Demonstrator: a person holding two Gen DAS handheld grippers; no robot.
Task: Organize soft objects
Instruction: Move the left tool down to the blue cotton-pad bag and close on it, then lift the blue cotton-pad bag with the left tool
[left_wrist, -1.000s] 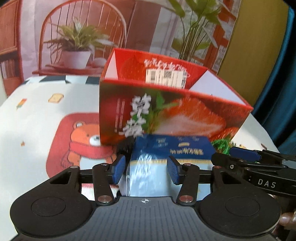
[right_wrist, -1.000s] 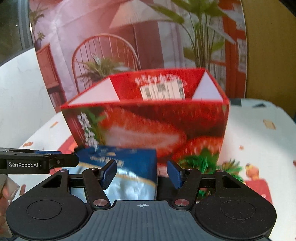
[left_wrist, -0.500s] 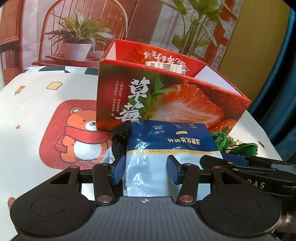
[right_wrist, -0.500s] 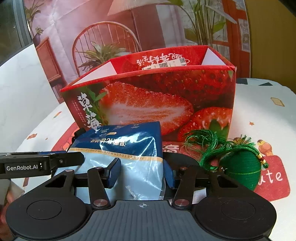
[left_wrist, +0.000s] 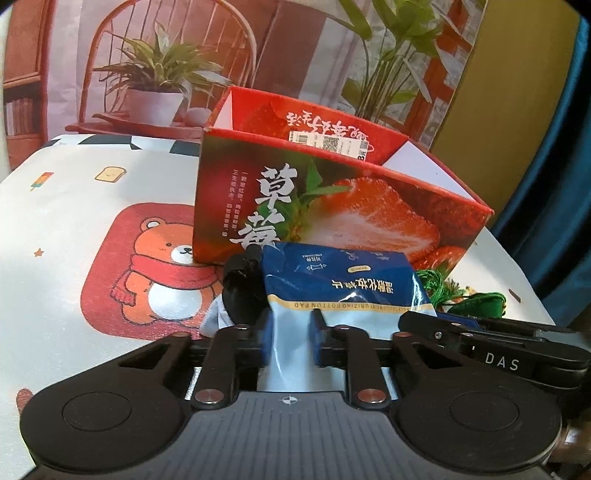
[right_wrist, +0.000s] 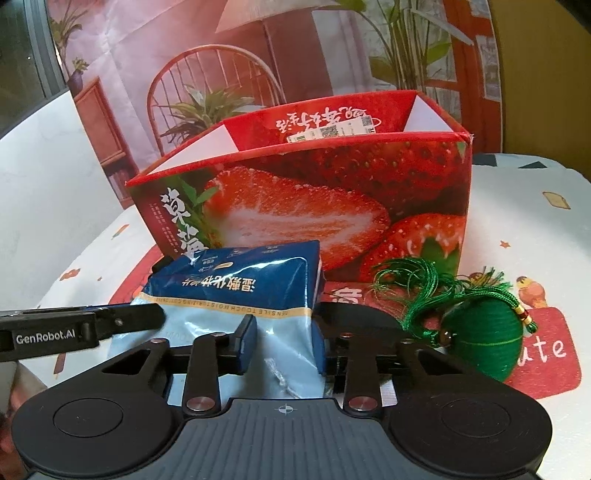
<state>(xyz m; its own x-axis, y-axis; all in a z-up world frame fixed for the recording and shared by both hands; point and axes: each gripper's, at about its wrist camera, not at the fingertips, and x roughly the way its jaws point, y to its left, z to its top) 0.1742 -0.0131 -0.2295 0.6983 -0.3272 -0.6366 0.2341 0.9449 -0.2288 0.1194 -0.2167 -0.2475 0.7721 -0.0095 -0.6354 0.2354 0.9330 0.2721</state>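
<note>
The strawberry box (left_wrist: 332, 206) stands directly ahead, its tall front wall blocking level passage; its open top is free. A black object (left_wrist: 242, 291) crowds the left side of the cotton pad pack (right_wrist: 243, 295), a green tasselled ball (right_wrist: 480, 332) the right. The table (left_wrist: 74, 206) further left lies bare.

A blue and pale plastic cotton pad pack (left_wrist: 343, 291) (right_wrist: 236, 295) is lying just in front of an open red strawberry box (left_wrist: 332, 218) (right_wrist: 314, 206), its near end crumpling inward. A green thread-wound ball with a tassel (right_wrist: 476, 325) (left_wrist: 476, 304) is resting beside the pack, and a black soft item (left_wrist: 242, 291) is sitting at the pack's other side.
</note>
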